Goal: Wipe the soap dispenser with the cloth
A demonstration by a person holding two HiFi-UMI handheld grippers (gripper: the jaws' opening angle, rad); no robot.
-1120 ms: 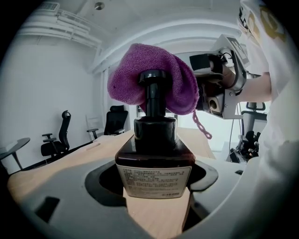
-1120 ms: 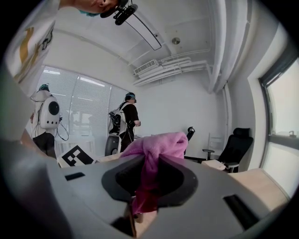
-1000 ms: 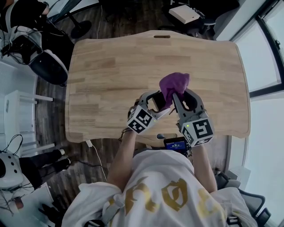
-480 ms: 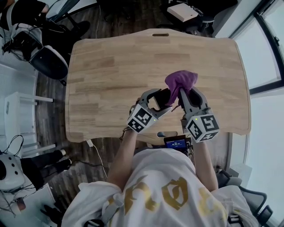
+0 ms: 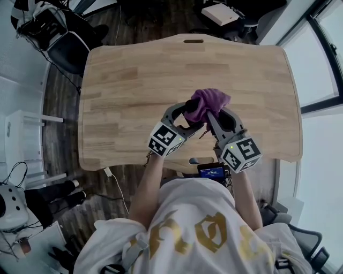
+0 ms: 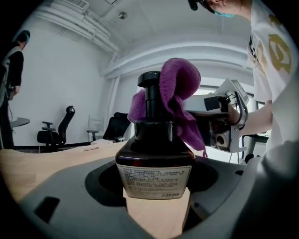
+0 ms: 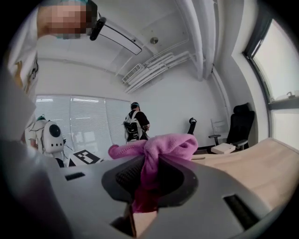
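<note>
A dark brown soap dispenser (image 6: 154, 154) with a black pump and a white label stands between the jaws of my left gripper (image 5: 188, 113), which is shut on it. A purple cloth (image 5: 206, 103) is bunched over the pump head (image 6: 150, 80) and drapes down the bottle's right side. My right gripper (image 5: 213, 113) is shut on that cloth (image 7: 154, 154), which fills the gap between its jaws. In the head view both grippers meet over the front middle of the wooden table (image 5: 134, 80), and the cloth hides most of the dispenser.
Office chairs (image 6: 58, 128) stand beyond the table. A person (image 7: 134, 123) stands far off in the room, another (image 6: 11, 70) at the left edge. A white box (image 5: 222, 15) lies on the floor behind the table. Windows run along the right.
The cloth and right gripper have shifted left onto the dispenser's top, after swinging slightly right half a second ago. The left gripper has turned a little.
</note>
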